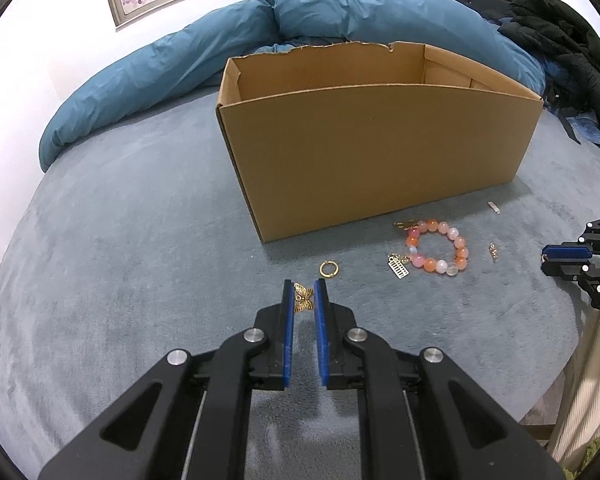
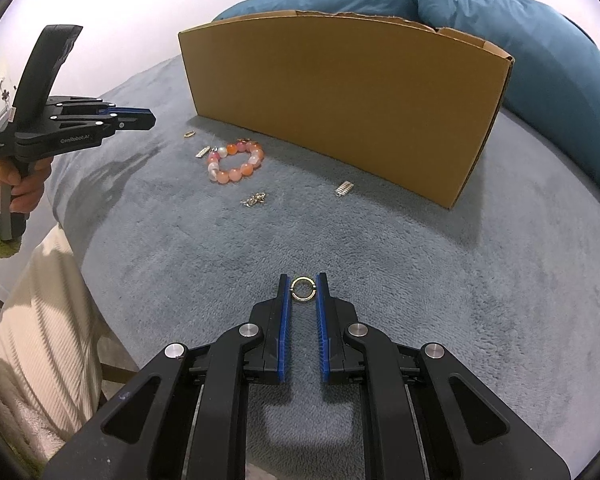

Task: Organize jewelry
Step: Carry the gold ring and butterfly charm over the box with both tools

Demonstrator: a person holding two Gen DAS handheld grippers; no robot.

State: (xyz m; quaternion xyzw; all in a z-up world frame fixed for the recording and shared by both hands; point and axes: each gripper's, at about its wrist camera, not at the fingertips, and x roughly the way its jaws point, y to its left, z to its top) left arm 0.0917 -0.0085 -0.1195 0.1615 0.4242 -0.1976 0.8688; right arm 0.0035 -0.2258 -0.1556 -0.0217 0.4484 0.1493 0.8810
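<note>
2 claws are working over the grey bed (image 1: pixel 120 240). The left claw (image 1: pixel 304 298) is pinching a gold butterfly charm (image 1: pixel 303 298) between its blue pads, jaws nearly together. The right claw (image 2: pixel 303 290) is gripping a gold ring (image 2: pixel 303 289), equally narrow. "CenRobot AI" is showing on the left claw's body. Beaded bracelet (image 1: pixel 438 247), hoop (image 1: pixel 328 269) and charms are lying before the cardboard box (image 1: pixel 372 148).

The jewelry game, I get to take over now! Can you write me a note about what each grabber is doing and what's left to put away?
Left gripper: shut on the gold butterfly charm.
Right gripper: shut on a gold ring.
Neither is in the cardboard box yet.
Left on the blanket: beaded bracelet, gold hoop, rectangular gold charm, small chain piece, tiny silver bar.
</note>
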